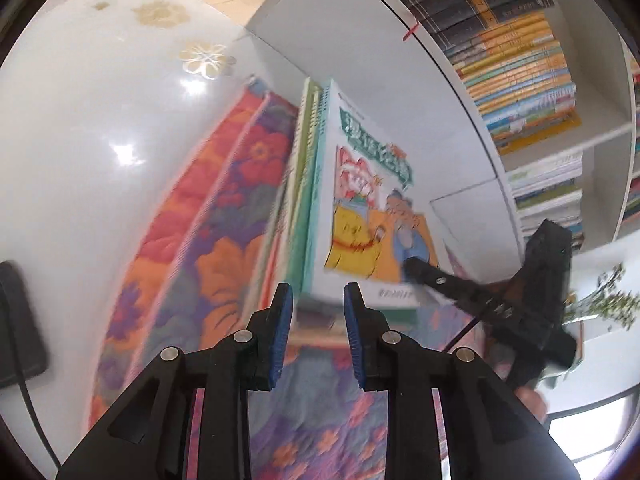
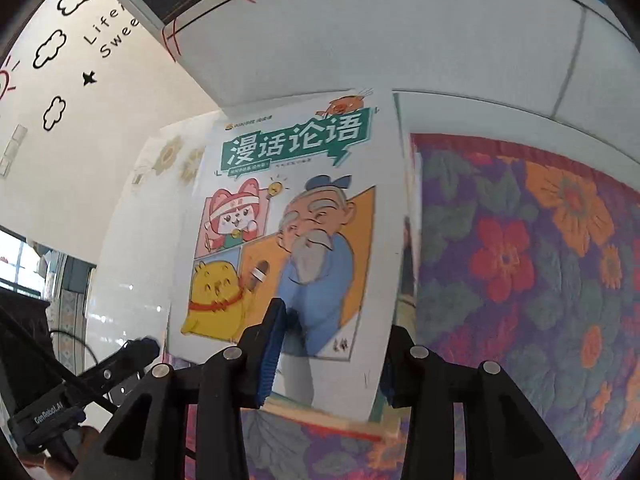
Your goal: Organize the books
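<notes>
Right wrist view has the right gripper [image 2: 326, 354] spread loosely around the white cartoon-cover book [image 2: 296, 216] topping the stack on the floral quilted cloth [image 2: 520, 264], unpinched, so it could slide; the left gripper [image 1: 316, 312] gapes empty nearby.

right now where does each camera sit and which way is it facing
left wrist: rides the left hand-held gripper, aimed down at the book spines; right hand-held gripper shows.
right wrist: rides the right hand-held gripper, facing the comic book cover; left hand-held gripper shows.
shared: that comic book, floral quilt.
</notes>
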A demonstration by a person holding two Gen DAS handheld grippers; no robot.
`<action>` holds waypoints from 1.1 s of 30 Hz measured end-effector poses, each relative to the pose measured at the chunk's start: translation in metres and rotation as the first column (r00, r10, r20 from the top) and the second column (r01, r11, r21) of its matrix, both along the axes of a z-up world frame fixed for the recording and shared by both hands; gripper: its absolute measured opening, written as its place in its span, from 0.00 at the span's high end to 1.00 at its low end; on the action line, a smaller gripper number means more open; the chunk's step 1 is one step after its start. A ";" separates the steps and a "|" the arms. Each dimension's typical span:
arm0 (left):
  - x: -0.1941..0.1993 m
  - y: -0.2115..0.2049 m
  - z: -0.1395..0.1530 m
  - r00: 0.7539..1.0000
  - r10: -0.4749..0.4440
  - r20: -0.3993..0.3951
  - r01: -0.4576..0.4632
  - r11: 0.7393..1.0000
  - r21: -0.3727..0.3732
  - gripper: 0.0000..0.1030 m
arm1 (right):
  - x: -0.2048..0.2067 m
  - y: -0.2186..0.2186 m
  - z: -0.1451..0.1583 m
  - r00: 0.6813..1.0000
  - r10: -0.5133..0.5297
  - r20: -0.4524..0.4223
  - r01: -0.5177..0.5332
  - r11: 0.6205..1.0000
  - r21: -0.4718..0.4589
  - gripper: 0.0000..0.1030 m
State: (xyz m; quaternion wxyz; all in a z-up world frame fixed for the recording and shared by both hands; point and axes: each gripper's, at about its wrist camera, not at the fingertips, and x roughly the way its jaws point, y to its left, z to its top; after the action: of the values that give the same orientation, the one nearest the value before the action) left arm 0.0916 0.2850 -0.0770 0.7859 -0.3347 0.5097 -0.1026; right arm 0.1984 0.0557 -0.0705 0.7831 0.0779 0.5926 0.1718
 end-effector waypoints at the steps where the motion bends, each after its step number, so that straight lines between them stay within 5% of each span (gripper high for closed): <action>1: -0.005 -0.002 0.002 1.000 -0.013 0.001 0.013 1.000 0.018 0.78 | -0.006 -0.005 0.001 1.000 -0.016 -0.013 0.016 1.000 0.000 0.56; 8: -0.034 -0.060 0.016 0.975 -0.222 0.024 0.221 0.975 0.026 0.76 | -0.092 -0.080 0.003 0.982 -0.177 -0.061 0.176 0.984 -0.010 0.47; 15: -0.064 -0.164 0.024 0.892 -0.453 0.001 0.452 0.891 0.046 0.76 | -0.203 -0.200 -0.026 0.883 -0.436 -0.173 0.436 0.899 -0.039 0.47; 23: -0.099 -0.291 0.024 0.811 -0.582 -0.059 0.585 0.803 0.110 0.73 | -0.260 -0.303 -0.009 0.844 -0.536 -0.024 0.529 0.838 -0.135 0.47; 26: -0.102 -0.327 0.022 0.820 -0.570 -0.060 0.571 0.806 0.156 0.73 | -0.261 -0.330 0.001 0.860 -0.506 0.062 0.508 0.840 -0.192 0.47; 29: -0.100 -0.349 0.016 0.887 -0.457 -0.072 0.455 0.835 0.309 0.73 | -0.257 -0.348 0.001 0.882 -0.454 0.128 0.472 0.846 -0.248 0.47; 33: -0.094 -0.358 -0.003 0.930 -0.352 -0.104 0.362 0.831 0.423 0.73 | -0.251 -0.366 -0.008 0.898 -0.405 0.170 0.437 0.860 -0.264 0.47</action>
State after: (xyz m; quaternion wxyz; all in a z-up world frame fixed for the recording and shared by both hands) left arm -0.0019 -0.0726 -0.0795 0.8019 -0.0509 0.5814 -0.1277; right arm -0.0529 -0.3099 -0.0785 0.8354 0.0783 0.5365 -0.0900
